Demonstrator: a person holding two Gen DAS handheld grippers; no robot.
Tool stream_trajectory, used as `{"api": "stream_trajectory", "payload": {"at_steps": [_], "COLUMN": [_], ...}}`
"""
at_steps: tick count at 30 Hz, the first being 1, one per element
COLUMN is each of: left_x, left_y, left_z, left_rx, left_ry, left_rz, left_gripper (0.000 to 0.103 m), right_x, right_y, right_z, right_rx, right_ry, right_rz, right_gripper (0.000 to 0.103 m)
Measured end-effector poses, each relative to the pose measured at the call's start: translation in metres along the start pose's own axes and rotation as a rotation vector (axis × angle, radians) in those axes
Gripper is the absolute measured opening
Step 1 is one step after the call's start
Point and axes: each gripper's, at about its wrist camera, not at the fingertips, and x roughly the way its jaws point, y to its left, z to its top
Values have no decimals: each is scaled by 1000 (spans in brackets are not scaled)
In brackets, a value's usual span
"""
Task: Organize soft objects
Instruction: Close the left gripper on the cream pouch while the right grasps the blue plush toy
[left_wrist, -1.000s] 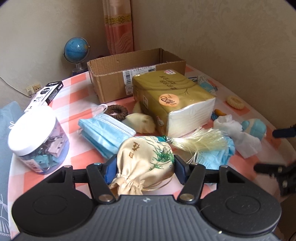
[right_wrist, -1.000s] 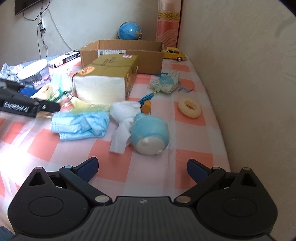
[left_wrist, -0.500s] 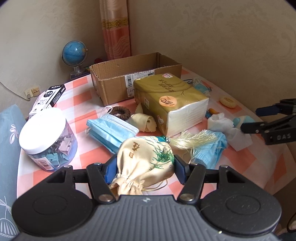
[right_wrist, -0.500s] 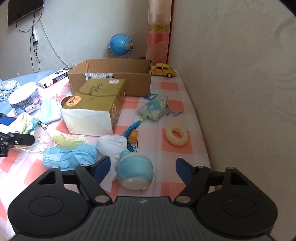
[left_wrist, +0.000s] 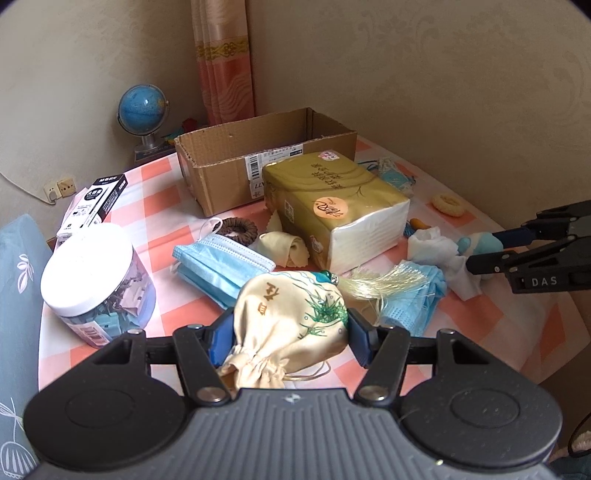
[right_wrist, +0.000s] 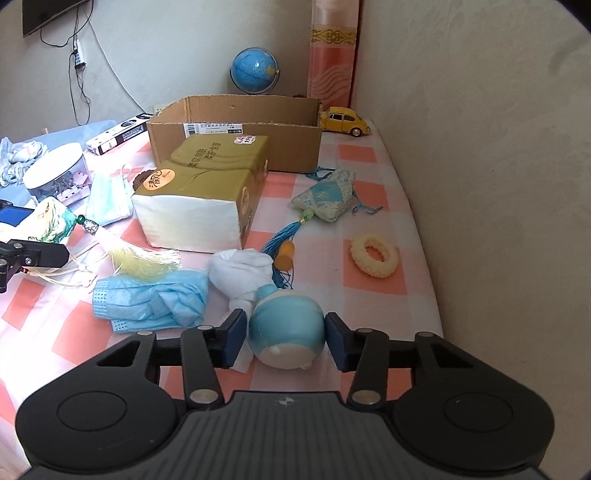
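Sitting at the far left of the checkered worktop (left_wrist: 162, 206): a white-lidded jar (left_wrist: 96, 284) of clips, with a black-and-white box (left_wrist: 94, 205) behind it. Lying just right of the jar, a folded blue face mask (left_wrist: 218, 264), a brown hair tie (left_wrist: 236, 229) at its far edge. Clamping the cream drawstring pouch (left_wrist: 291, 321) from both sides, the left claw (left_wrist: 290, 338), lifted near the front edge, the pouch's pale tassel (left_wrist: 384, 280) trailing over a crumpled blue mask (right_wrist: 155, 301). Standing mid-worktop, the gold tissue pack (left_wrist: 336, 206), touching the open cardboard box (left_wrist: 258, 162) behind it, a globe (right_wrist: 255, 70) beyond. Bracketing the round blue plush toy (right_wrist: 286, 332), the right claw (right_wrist: 284, 338), pads close on either side though apart enough that contact cannot be told; toy resting on the worktop against a white crumpled tissue (right_wrist: 242, 277). Lying further right, a blue patterned sachet (right_wrist: 327, 199) with a blue tassel, a cream scrunchie (right_wrist: 373, 256), and a yellow toy car (right_wrist: 345, 120) by the wall.
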Motion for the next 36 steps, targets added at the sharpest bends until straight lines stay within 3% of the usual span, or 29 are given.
{"api": "stream_trajectory", "payload": {"at_steps": [11,18,26,31,33,36], "left_x": [-23,-26,-22,-21,-21,-20], "left_y": [1,-5,-5,-5,-5,-6], "left_z": [21,24,22,21,22,24], "left_rx": [83,105,94,95,97,99], "left_ry": [-27,-32,-21,-16,-19,-18], "left_rz": [-19,-20,-28,-26,-26,-29], "left_gripper": [60,60,60,60,60,60], "right_x": [-29,-17,-20,-22,-23,-25], "right_y": [-13,-13,-12,-12,-12,-11], "right_z": [10,-6,-26,-37,-38,-36], "right_rx": [20,21,35,46,54,61], "right_ry": [-58,7,17,39,49,40], "right_rz": [14,0,-6,-3,7,2], "right_gripper": [50,50,65,64,53,52]}}
